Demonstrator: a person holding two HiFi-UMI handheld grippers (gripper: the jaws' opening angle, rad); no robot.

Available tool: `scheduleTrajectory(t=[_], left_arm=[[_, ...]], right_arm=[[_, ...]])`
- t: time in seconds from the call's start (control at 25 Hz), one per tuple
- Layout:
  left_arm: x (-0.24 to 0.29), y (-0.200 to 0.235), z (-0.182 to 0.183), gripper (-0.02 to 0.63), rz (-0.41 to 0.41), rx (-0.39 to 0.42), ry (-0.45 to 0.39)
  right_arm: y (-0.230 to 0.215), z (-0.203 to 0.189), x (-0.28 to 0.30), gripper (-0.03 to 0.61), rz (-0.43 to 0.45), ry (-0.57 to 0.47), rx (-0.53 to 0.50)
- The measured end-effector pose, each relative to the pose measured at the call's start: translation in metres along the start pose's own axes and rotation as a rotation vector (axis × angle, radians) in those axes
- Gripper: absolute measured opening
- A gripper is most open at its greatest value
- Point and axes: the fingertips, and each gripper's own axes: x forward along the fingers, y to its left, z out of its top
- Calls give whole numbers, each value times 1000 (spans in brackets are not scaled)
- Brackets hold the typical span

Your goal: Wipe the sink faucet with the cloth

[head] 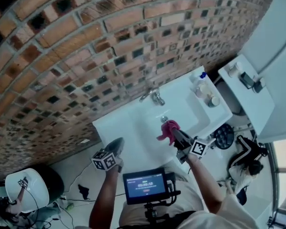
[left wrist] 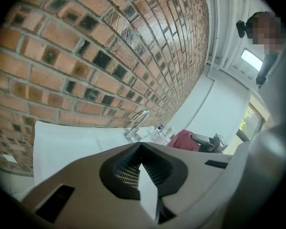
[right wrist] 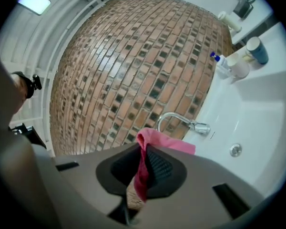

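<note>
The faucet (head: pixel 155 96) stood at the rear rim of the white sink (head: pixel 128 128), just in front of the brick wall (head: pixel 86 46). In the head view its curved spout pointed to the left, so its long axis ran about along the wall and not out over the basin. In the right gripper view the same faucet (right wrist: pixel 183 123) arched from its base on the right over to the left.

My right gripper (head: pixel 178 136) was over the basin, and its jaws were closed tight on the pink cloth (head: pixel 169 129). In the right gripper view the cloth (right wrist: pixel 155 142) ran lengthwise between the pads, and a fold stuck out past the tips toward the faucet. It was near the faucet but apart from it. The drain (head: pixel 164 119) lay just beside the cloth, between it and the faucet.

My left gripper (head: pixel 115 149) hung at the front left edge of the sink, well apart from the faucet. Its jaw tips met and held nothing.

The wall closed the space behind the faucet. On the right, the containers (head: pixel 204 89) stood in the corner of the rim. The open room was the white basin in front and on the left.

I counted one faucet, one cloth, one drain and three containers.
</note>
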Motion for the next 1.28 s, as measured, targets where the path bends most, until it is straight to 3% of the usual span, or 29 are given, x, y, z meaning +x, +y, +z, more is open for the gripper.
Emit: scheduleTrajectory(t=[0.2, 0.4, 0.72, 1.0, 1.28], left_arm=[[-8, -5, 7, 0, 106, -45, -47], [0, -11, 11, 0, 186, -80, -70], [2, -12, 31, 0, 280, -81, -103], [2, -3, 36, 0, 257, -69, -105], [13, -6, 44, 0, 152, 2, -54]], right_arm=[[-9, 0, 13, 21, 50, 135, -61], [-37, 10, 31, 21, 105, 202, -26], [-87, 4, 59, 21, 118, 302, 21], [-95, -8, 78, 21, 58, 361, -19], [-70, -7, 88, 21, 46, 272, -23]])
